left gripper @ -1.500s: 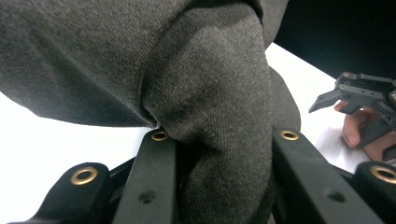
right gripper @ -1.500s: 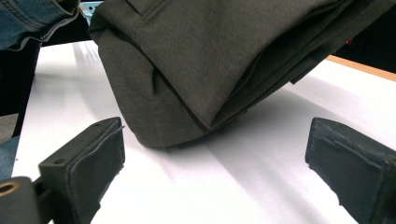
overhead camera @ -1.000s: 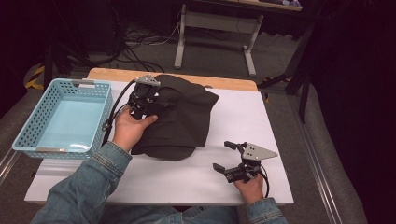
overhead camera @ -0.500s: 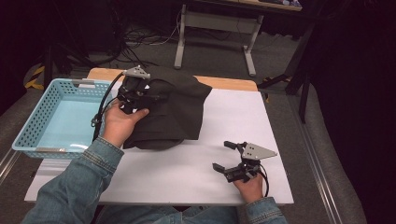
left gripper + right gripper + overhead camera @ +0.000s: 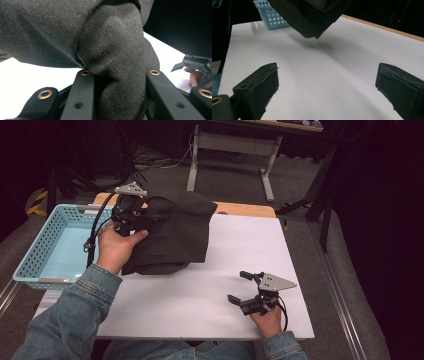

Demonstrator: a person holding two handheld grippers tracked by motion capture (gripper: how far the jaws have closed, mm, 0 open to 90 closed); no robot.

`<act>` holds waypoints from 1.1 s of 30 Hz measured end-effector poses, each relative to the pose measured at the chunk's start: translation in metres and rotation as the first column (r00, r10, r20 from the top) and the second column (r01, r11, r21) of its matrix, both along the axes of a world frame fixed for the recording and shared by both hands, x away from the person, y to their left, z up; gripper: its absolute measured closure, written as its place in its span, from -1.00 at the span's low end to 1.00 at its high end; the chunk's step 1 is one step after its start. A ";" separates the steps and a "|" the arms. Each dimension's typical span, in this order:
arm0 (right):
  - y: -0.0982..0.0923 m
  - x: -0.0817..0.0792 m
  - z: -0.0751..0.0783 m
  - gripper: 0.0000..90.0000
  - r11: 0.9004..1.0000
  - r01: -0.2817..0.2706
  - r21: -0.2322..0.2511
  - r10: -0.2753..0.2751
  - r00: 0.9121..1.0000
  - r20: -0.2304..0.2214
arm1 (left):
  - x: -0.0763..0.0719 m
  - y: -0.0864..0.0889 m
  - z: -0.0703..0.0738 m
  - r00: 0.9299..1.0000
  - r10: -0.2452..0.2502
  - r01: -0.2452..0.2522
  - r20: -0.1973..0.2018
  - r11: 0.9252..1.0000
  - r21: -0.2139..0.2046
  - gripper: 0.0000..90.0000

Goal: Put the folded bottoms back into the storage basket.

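Presently catalogued: one dark cloth (image 5: 172,232), bunched and folded, its upper fold pinched between the fingers (image 5: 82,100) of the left gripper (image 5: 131,215); in the left gripper view the fabric fills the gap between the two black fingers and swells above them. Most of the cloth hangs from those fingers, lifted; in the right gripper view its lowest corner (image 5: 312,32) hangs clear of the white tabletop (image 5: 210,290) with a shadow beneath it. In the high view the person's left hand (image 5: 116,249) wraps the gripper from below, a denim sleeve (image 5: 70,320) behind it.

One light-blue perforated basket (image 5: 55,245), standing beside the left gripper on its outer side, at the tabletop's left edge; its corner (image 5: 268,13) shows beyond the cloth in the right gripper view.

One right gripper (image 5: 246,287), low over the tabletop and well apart from the cloth, held in the person's right hand (image 5: 267,317). Its fingers (image 5: 259,87) stand wide apart with nothing between them but bare white surface. It also appears far off in the left gripper view (image 5: 192,63).
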State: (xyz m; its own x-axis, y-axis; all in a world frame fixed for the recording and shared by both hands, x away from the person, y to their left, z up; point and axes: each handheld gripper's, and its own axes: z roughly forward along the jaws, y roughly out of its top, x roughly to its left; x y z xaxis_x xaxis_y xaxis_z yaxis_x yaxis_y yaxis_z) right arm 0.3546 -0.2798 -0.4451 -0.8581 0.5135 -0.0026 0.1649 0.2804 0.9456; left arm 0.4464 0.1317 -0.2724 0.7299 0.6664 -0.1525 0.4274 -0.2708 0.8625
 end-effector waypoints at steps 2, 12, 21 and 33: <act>0.000 0.000 0.000 -0.88 1.000 0.000 0.000 0.000 1.000 -0.001 | 0.000 0.002 0.001 1.000 0.003 -0.003 0.003 1.000 0.001 0.63; 0.000 0.000 0.000 -0.88 1.000 -0.001 -0.001 0.001 1.000 -0.001 | -0.003 0.022 0.013 0.999 0.037 -0.037 0.024 0.999 -0.002 0.63; 0.001 0.000 0.000 -0.88 1.000 0.000 -0.001 0.000 1.000 -0.001 | -0.004 0.038 0.017 0.997 0.064 -0.064 0.032 0.998 -0.003 0.63; 0.001 0.000 0.000 -0.88 1.000 0.001 -0.004 -0.001 1.000 -0.001 | -0.010 0.063 0.028 0.993 0.106 -0.107 0.054 0.994 0.014 0.62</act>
State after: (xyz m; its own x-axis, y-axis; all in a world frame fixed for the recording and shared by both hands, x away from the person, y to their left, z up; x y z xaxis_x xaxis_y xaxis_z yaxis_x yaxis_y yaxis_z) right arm 0.3545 -0.2790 -0.4455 -0.8573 0.5147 -0.0037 0.1662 0.2837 0.9444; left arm 0.4367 0.1945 -0.2444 0.6616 0.7427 -0.1033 0.4080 -0.2410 0.8806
